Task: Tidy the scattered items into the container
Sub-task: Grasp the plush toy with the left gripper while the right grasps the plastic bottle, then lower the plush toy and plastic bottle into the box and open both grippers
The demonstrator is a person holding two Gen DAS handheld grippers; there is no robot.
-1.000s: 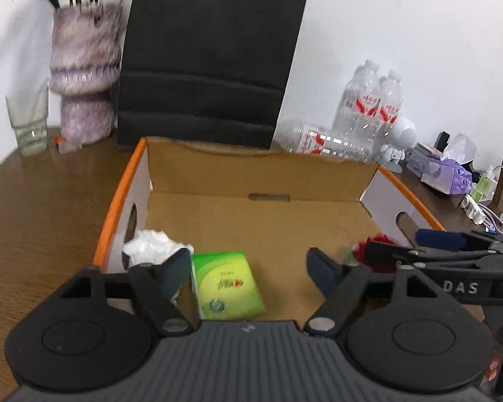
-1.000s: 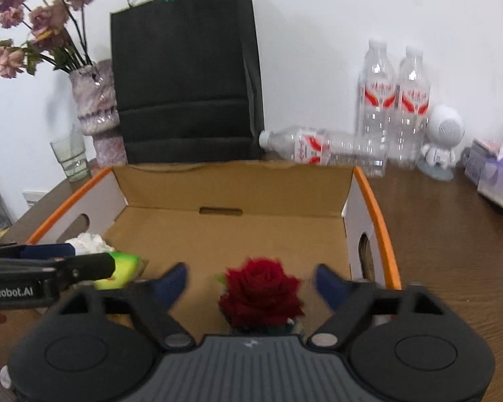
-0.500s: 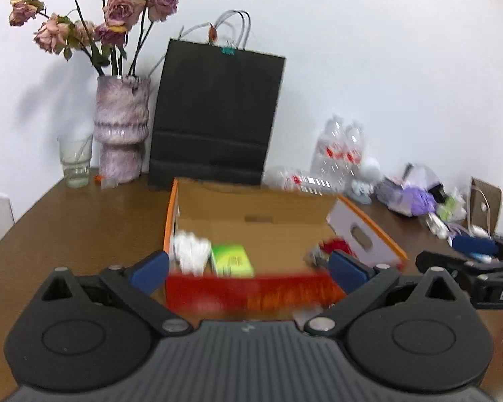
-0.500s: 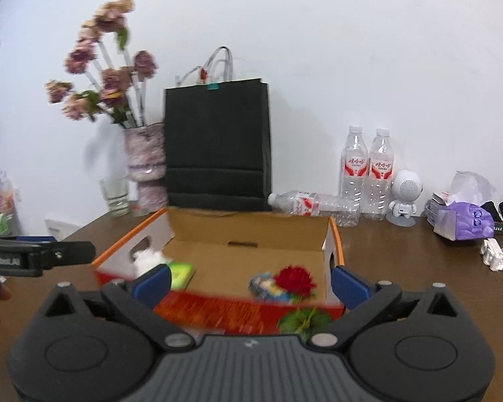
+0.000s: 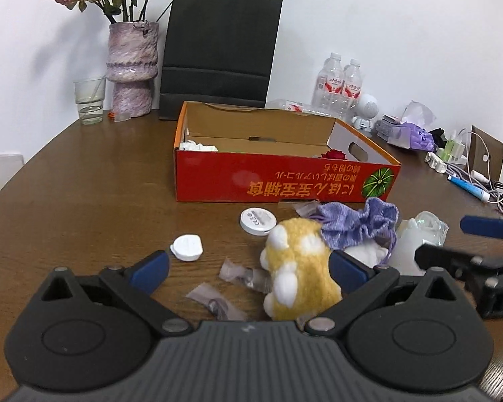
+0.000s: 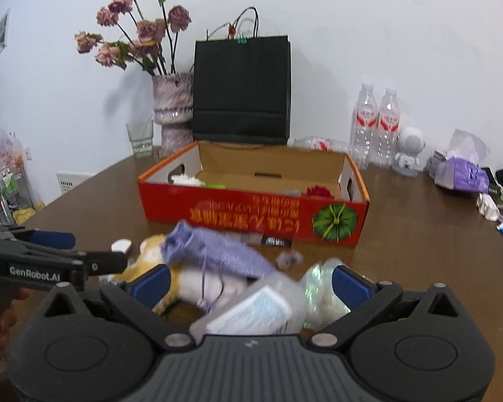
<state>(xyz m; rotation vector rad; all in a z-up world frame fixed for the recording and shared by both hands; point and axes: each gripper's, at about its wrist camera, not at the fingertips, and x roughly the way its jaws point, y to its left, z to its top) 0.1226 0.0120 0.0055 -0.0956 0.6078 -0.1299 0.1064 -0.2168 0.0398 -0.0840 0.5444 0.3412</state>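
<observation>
The left gripper [image 5: 248, 268] hangs over the brown table [image 5: 84, 181] with its jaws spread wide and nothing clamped between them. Inside that gap, against the right-hand jaw, lies a yellow plush toy [image 5: 298, 268]; clear plastic wrappers [image 5: 214, 298] lie nearer the middle of the gap, and a white oval case [image 5: 187, 247] sits just ahead of the left-hand jaw. A white round lid [image 5: 257, 221] lies farther ahead, and a purple drawstring pouch [image 5: 358, 224] rests ahead of the right-hand jaw, touching the plush. The right gripper [image 6: 249, 283] also has its jaws parted wide and holds nothing; between them sit a blurred pack in clear plastic [image 6: 258, 311] and, by the right-hand jaw, a crinkled clear bag [image 6: 322, 288]. The same pouch [image 6: 214, 251] lies just ahead of the gap, partly over the plush [image 6: 151, 261] near the left-hand jaw. Well beyond both sets of jaws stands the red cardboard box [image 5: 285, 181], open-topped, with a red rose [image 5: 334, 154] inside at its right end and crumpled white tissue [image 5: 198, 146] at its left end. Behind the box stand a black paper bag [image 5: 218, 53], a vase of dried roses [image 5: 132, 70] and water bottles [image 5: 340, 83].
</observation>
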